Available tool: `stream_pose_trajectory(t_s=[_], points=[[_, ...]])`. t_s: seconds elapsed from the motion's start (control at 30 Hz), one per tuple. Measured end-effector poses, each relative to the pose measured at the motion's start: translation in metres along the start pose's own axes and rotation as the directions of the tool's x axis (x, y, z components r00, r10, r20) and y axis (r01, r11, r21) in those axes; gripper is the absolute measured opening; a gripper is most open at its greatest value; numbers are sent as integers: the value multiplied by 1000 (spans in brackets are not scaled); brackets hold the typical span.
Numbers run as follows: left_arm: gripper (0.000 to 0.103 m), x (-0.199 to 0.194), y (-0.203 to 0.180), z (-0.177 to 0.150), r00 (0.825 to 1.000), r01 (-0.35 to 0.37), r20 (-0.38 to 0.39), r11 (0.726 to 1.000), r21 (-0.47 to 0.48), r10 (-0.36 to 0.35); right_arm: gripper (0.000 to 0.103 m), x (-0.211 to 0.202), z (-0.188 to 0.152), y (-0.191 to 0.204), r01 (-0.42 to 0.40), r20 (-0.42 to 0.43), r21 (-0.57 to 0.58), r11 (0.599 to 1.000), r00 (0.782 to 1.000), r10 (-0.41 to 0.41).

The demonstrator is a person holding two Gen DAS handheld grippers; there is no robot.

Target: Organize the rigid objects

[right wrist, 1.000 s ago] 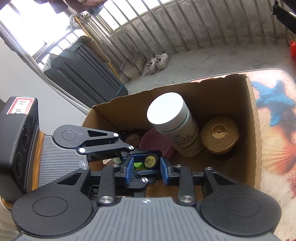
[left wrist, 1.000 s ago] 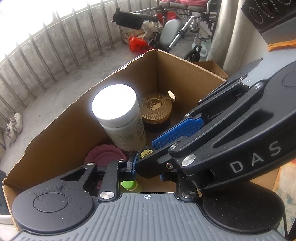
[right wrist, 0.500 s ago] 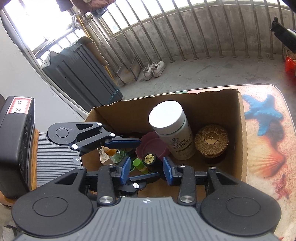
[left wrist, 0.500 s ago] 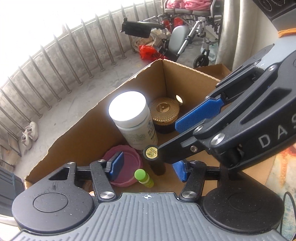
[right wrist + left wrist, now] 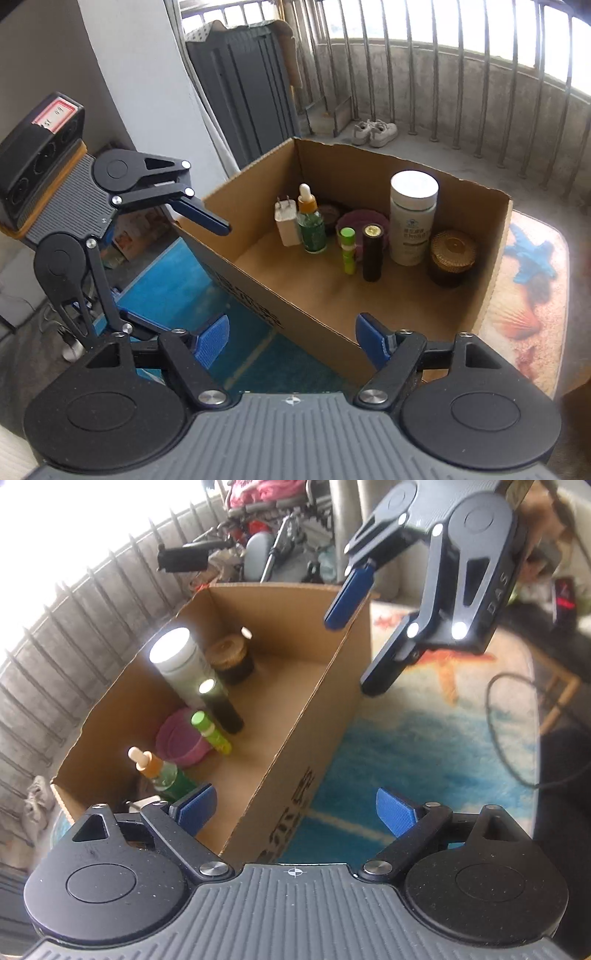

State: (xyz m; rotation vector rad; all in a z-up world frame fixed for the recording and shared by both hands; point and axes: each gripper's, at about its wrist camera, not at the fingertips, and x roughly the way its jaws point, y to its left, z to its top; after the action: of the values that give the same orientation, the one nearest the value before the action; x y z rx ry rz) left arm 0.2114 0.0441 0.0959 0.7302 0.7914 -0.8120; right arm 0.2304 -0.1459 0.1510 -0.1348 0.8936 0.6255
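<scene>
Brown corrugated cardboard forms the open box (image 5: 491,258) that fills the middle of the right wrist view, and the items stand upright in a row along its far wall. Going from left to right: a white plug adapter (image 5: 286,223) at about 10 o'clock inside the box, a green dropper bottle (image 5: 311,225) with an orange collar just beside it, a pink round tub (image 5: 360,223) set behind a slim lime-green tube (image 5: 348,249), then a dark cylinder with a gold cap (image 5: 372,253) just beside that tube, a tall white-lidded jar (image 5: 413,218) at about 1 o'clock, and a gold-lidded dark jar (image 5: 452,258) at about 3 o'clock by the right wall. The left gripper (image 5: 173,266) hangs outside the box at 9 o'clock, its jaws spread wide and holding nothing. The right gripper (image 5: 291,341) sits at 6 o'clock above the near wall, its blue pads far apart and empty. The box rests on a blue and sandy sea-themed mat (image 5: 532,317).
</scene>
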Motion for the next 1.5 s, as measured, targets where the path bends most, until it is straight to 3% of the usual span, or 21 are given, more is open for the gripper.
stream_pose_trajectory(t_s=[0.03, 0.07, 0.13, 0.2, 0.37, 0.47, 0.6, 0.93, 1.1, 1.2, 1.33, 1.4, 1.47, 1.5], points=[[82, 10, 1, -2, 999, -7, -31, 1000, 10, 8, 73, 8, -1, 0, 39, -20, -26, 999, 999, -39], [56, 21, 5, -1, 998, 12, -65, 1000, -9, -13, 70, 16, -4, -3, 43, -49, -35, 998, 998, -45], [30, 33, 13, 1, 995, -16, -97, 998, -63, 10, 66, 28, -4, -9, 66, -67, -37, 997, 995, -68], [25, 34, 17, 1, 995, -3, -99, 998, -67, -4, 54, 33, -7, -14, 108, -87, -33, 994, 990, -111], [23, 26, 5, -7, 995, 21, -98, 999, -49, -26, 50, 31, -6, -24, 96, -94, 13, 995, 991, -94], [23, 12, 1, -21, 996, 31, -83, 997, -72, -37, 50, 27, -9, -22, 83, -97, 9, 996, 992, -82], [23, -7, -21, -39, 995, 60, -79, 993, -98, -68, 50, 19, -20, -29, 1, -82, 58, 998, 997, 4], [20, -66, -101, -90, 987, 92, -121, 992, -83, -102, 52, 1, -43, -33, -35, -27, 31, 999, 999, 36], [23, -85, -126, -108, 992, 75, -92, 990, -119, -86, 57, -2, -41, -27, -49, -26, 24, 999, 998, 49], [32, -95, -133, -109, 996, 47, -62, 983, -177, -59, 70, -7, -46, -20, -56, -5, 42, 998, 998, 57], [39, -119, -131, -107, 999, -25, -26, 981, -192, 21, 71, -31, -49, -22, -93, 115, 136, 986, 990, 78], [62, -133, -133, -108, 998, -49, 22, 970, -239, 56, 75, -46, -49, -19, -73, 181, 142, 987, 982, 47], [74, -146, -136, -107, 992, -73, 73, 952, -296, 99, 81, -65, -55, -13, -49, 257, 145, 988, 966, 10], [75, -151, -140, -106, 989, -86, 91, 945, -317, 121, 84, -72, -58, -10, -34, 289, 145, 989, 957, -10]])
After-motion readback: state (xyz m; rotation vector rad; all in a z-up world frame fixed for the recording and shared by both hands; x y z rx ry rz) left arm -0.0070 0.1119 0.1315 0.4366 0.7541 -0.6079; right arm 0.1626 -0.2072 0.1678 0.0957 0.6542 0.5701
